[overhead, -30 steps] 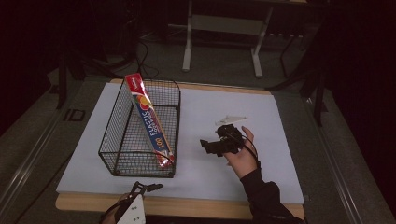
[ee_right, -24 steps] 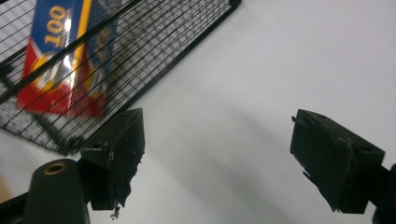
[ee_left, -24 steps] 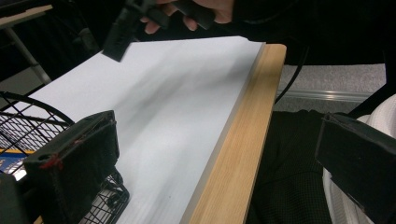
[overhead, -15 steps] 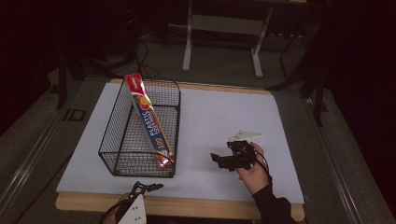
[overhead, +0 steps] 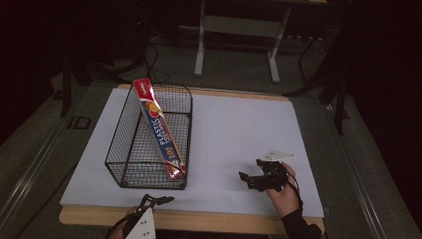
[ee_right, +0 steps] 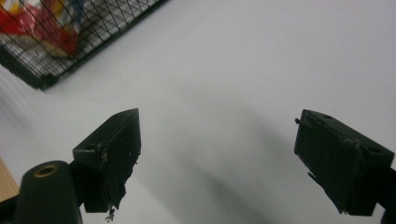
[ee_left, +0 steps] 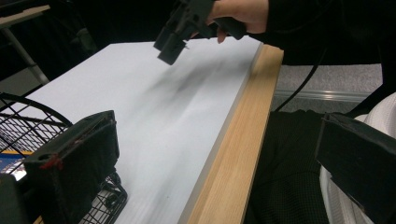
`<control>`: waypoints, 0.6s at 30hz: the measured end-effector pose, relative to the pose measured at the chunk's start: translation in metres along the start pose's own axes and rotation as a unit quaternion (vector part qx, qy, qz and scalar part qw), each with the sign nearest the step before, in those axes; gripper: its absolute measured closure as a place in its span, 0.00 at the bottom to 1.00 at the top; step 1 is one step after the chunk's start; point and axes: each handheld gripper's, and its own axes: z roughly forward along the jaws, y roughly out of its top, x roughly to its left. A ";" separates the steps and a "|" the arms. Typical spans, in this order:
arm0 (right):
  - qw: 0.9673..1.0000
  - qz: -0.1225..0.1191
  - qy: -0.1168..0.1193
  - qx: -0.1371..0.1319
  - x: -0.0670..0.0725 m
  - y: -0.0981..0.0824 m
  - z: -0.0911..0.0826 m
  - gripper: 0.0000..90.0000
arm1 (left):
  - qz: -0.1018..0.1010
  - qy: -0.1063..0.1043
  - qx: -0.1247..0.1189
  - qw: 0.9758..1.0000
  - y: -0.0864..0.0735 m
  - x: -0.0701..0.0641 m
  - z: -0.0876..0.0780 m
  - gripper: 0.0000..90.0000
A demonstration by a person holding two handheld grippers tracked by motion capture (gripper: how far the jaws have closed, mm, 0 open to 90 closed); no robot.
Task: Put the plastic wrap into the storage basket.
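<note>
A long red-and-blue cardboard plastic-wrap box (overhead: 160, 130) is leaning diagonally inside the black wire basket (overhead: 130, 164), likely light, stiff yet crushable, best pinched mid-length, as the right gripper (overhead: 249, 180), its empty jaws having just been opening, is hovering over the white desk (overhead: 234, 124) beside the basket.

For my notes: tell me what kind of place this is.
Probably a lab or test room: a white-topped table under dark surroundings, bare metal stand legs behind it, and a wire basket set out alone.

High view looks down over the wire basket (overhead: 149, 144); both gripper views sit low beside it, sharing its mesh.
</note>
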 end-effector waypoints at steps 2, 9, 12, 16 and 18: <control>1.000 -0.003 0.005 -0.006 -0.004 -0.005 -0.006 0.16 | -0.001 0.000 0.000 1.000 0.000 0.000 0.000 0.00; 1.000 -0.006 0.013 -0.012 -0.013 -0.025 -0.023 0.16 | -0.001 -0.002 0.002 1.000 0.000 0.000 0.000 0.00; 1.000 -0.026 0.009 -0.014 -0.013 -0.030 -0.028 0.16 | -0.002 -0.005 0.000 1.000 0.000 0.000 0.000 0.00; 0.998 -0.054 0.006 -0.029 -0.012 -0.029 -0.027 0.16 | -0.005 -0.006 0.000 1.000 0.000 0.001 0.001 0.00; 0.998 -0.058 0.011 -0.027 -0.013 -0.029 -0.023 0.16 | -0.004 -0.006 0.001 1.000 0.000 0.001 0.000 0.00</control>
